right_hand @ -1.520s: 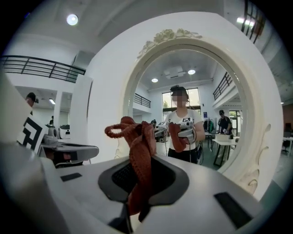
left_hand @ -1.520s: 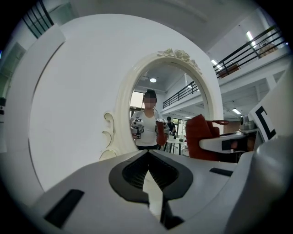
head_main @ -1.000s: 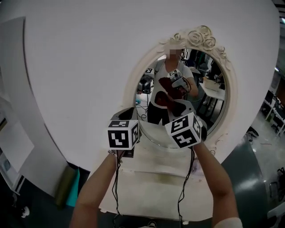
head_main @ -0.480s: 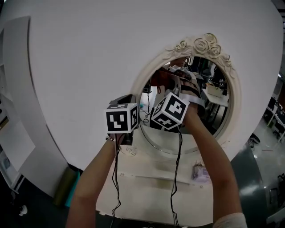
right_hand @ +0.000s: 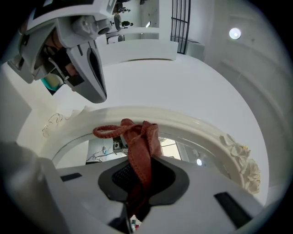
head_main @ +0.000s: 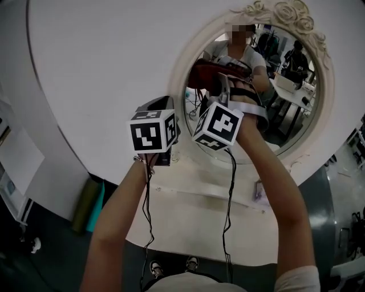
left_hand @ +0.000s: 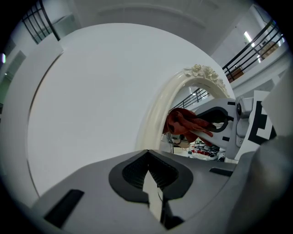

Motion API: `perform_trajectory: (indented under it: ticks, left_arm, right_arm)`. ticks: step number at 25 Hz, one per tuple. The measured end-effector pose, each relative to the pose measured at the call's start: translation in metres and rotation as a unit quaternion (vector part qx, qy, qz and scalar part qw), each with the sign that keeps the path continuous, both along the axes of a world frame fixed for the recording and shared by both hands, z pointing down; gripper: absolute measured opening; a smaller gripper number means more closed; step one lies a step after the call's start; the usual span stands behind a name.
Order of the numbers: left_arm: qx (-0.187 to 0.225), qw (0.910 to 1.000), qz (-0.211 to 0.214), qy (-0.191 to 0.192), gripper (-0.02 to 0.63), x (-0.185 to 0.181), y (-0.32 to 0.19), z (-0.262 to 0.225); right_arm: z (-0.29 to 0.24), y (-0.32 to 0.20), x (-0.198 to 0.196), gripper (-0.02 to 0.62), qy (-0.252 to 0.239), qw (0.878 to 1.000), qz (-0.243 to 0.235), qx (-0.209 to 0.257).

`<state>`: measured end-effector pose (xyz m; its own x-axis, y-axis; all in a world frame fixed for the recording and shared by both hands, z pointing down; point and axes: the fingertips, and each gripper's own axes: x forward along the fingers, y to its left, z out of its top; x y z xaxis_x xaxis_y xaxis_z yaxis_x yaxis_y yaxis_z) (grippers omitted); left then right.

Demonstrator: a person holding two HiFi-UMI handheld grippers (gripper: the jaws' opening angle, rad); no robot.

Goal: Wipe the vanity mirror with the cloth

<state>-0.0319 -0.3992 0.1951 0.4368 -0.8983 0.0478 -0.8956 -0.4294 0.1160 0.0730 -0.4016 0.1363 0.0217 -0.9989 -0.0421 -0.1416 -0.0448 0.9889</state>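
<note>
Glass (head_main: 291,108): centre, right and lower parts lie bare, with room to sweep across.
Upper-left glass: taken up by the right gripper (right_hand: 139,162), jaws clamped on the cloth (right_hand: 137,137), close by the rim.
Frame (head_main: 178,80): a raised cream rim rings the glass; its rose crest (head_main: 291,14) juts out at the top.
Left gripper (left_hand: 147,161): jaws together with nothing between them, outside the frame's lower left, just beside the right gripper, with a narrow gap between the two.
Round panel (head_main: 97,63): flat and bare left of the frame.
Vanity top (head_main: 188,219): below the mirror, crossed by both forearms (head_main: 274,188) and hanging cables (head_main: 230,188).
</note>
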Motion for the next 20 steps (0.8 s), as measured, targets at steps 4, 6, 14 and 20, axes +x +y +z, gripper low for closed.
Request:
perform_trajectory:
  ticks: [4, 6, 14, 20]
  left_arm:
    - [-0.015, 0.9998, -0.004, -0.011, 0.006, -0.002, 0.001, 0.043]
    - [-0.028, 0.9995, -0.003, -0.011, 0.005, -0.004, 0.004, 0.07]
    - [-0.098, 0.9949, 0.006, -0.024, 0.005, -0.009, 0.019, 0.191]
    - [-0.145, 0.9888, 0.016, -0.034, 0.005, -0.003, 0.028, 0.253]
  right_arm:
    - [0.059, -0.008, -0.005, 0.058, 0.014, 0.999, -0.006, -0.032]
    - [0.096, -0.009, -0.005, 0.058, 0.019, 0.998, -0.008, -0.052]
    - [0.239, -0.002, 0.006, 0.058, 0.0, 0.99, -0.003, -0.142]
    - [0.305, 0.007, 0.021, 0.058, -0.023, 0.983, 0.013, -0.183]
